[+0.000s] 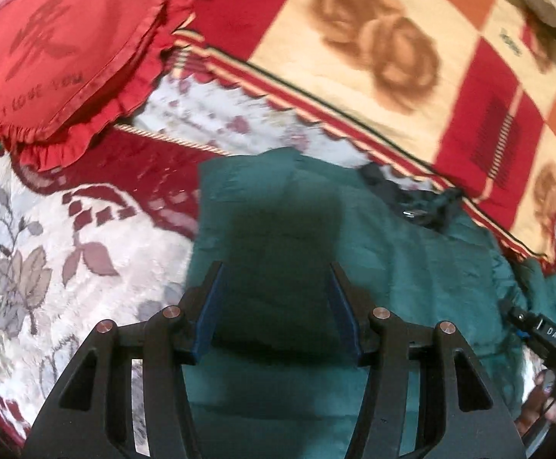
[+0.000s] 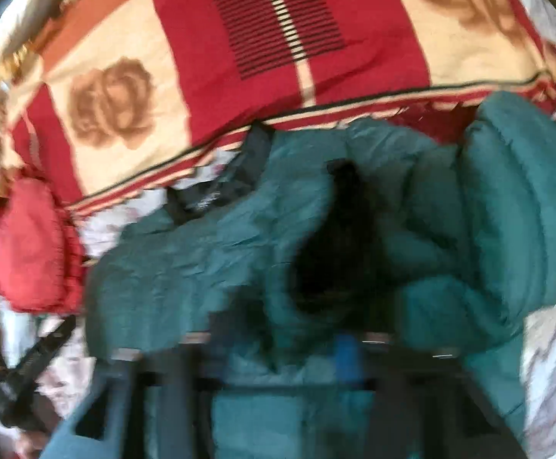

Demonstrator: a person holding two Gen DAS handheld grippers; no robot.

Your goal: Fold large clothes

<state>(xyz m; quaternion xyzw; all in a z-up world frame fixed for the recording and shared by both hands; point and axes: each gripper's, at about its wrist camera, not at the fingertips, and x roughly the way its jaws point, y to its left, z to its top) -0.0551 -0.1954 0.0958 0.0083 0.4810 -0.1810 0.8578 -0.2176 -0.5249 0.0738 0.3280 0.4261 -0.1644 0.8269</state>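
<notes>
A large dark green padded jacket [image 1: 392, 267] lies spread on the bed, its black collar and zip [image 1: 423, 202] toward the checked blanket. My left gripper [image 1: 276, 267] hovers over the jacket's left part, open, with nothing between its blue pads. In the blurred right wrist view the jacket [image 2: 201, 260] is bunched up, one puffy sleeve [image 2: 507, 210] at the right. My right gripper [image 2: 308, 344] sits buried in a raised fold of green cloth, and its jaws look closed on that fold.
A red heart-shaped frilled pillow [image 1: 59, 49] lies at the far left on a white and maroon floral bedspread [image 1: 48, 248]. A red and cream checked blanket [image 1: 392, 57] covers the far side. The other gripper and a hand [image 1: 545, 344] show at the right edge.
</notes>
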